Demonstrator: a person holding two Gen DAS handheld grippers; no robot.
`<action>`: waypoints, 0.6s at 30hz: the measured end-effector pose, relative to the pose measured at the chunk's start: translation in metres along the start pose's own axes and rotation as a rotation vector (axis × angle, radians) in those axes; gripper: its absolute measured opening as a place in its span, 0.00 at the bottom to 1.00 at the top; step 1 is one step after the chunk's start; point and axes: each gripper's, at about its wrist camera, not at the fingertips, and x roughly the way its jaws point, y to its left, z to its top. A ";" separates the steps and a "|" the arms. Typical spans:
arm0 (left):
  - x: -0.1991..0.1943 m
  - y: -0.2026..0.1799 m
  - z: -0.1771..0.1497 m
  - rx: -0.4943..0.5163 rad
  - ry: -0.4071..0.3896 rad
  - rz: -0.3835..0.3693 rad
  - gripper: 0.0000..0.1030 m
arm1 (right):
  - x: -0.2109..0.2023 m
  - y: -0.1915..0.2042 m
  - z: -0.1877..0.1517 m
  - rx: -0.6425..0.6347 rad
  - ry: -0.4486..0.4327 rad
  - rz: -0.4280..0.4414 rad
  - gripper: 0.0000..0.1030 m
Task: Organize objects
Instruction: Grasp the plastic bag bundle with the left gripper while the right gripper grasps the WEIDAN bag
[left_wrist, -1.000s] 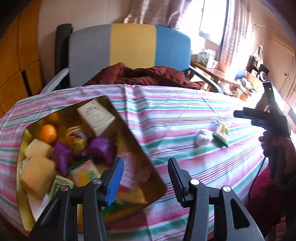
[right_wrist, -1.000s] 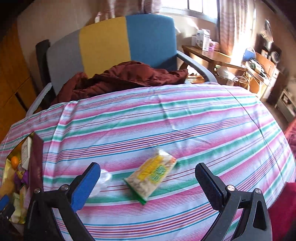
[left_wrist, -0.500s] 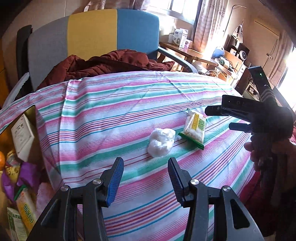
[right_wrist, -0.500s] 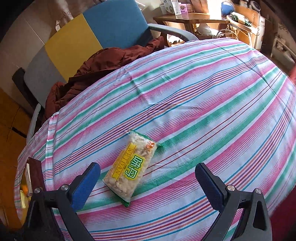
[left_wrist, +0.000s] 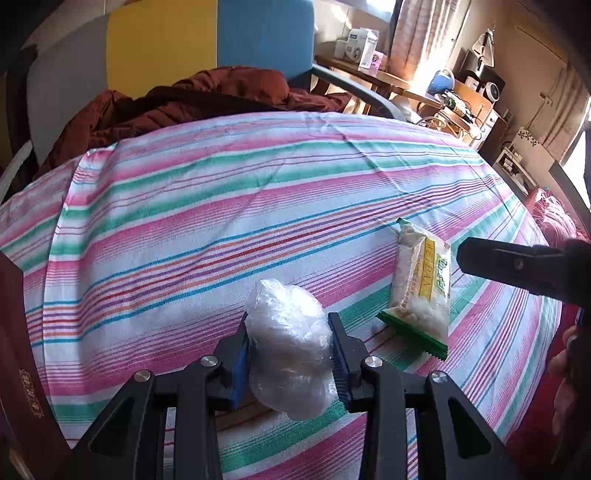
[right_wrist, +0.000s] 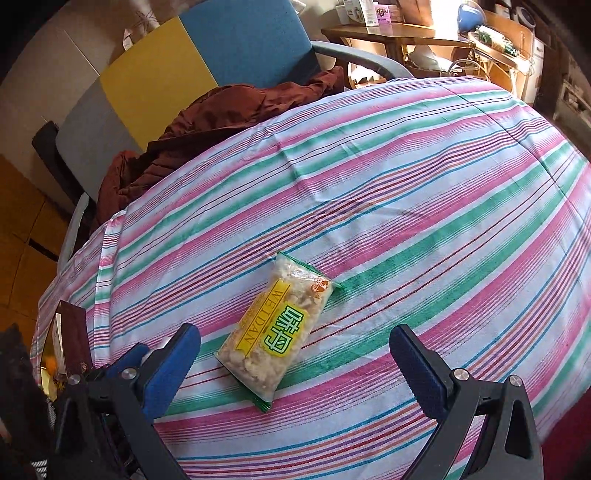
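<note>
The left gripper (left_wrist: 290, 354) is clamped on a white plastic-wrapped bundle (left_wrist: 290, 343), its blue-padded fingers (left_wrist: 242, 363) pressing the crinkled wrap from both sides while the bundle's underside looks to sit on or just above the striped tablecloth (left_wrist: 221, 206) — contact with the cloth cannot be told for sure. Just to the right of the bundle lies a snack packet (left_wrist: 421, 288), flat on the cloth, clear with a yellow and green label and green sealed ends, one end pointing toward the camera. In the right wrist view the same snack packet (right_wrist: 279, 326) lies tilted on the cloth, between and a little ahead of the spread fingers of the right gripper (right_wrist: 295, 356), which is released and touches nothing; its left pad is near the packet's lower end but apart from it. The right gripper shows in the left view as a dark finger (left_wrist: 517, 267) at the right edge, beside the packet. A dark red box (left_wrist: 22, 354) stands at the left edge of the table. Behind the table is a chair (right_wrist: 207, 55) with grey, yellow and blue panels — a maroon garment (right_wrist: 229, 118) is heaped on its seat
</note>
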 end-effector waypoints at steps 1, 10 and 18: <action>-0.002 0.001 -0.003 -0.001 -0.007 -0.002 0.35 | 0.000 0.000 0.000 -0.005 0.000 -0.004 1.00; -0.040 -0.003 -0.060 0.032 -0.073 0.028 0.35 | 0.009 0.012 -0.001 -0.084 0.015 -0.035 1.00; -0.053 0.001 -0.085 0.037 -0.117 0.010 0.36 | 0.027 0.016 0.000 -0.071 0.047 -0.063 1.00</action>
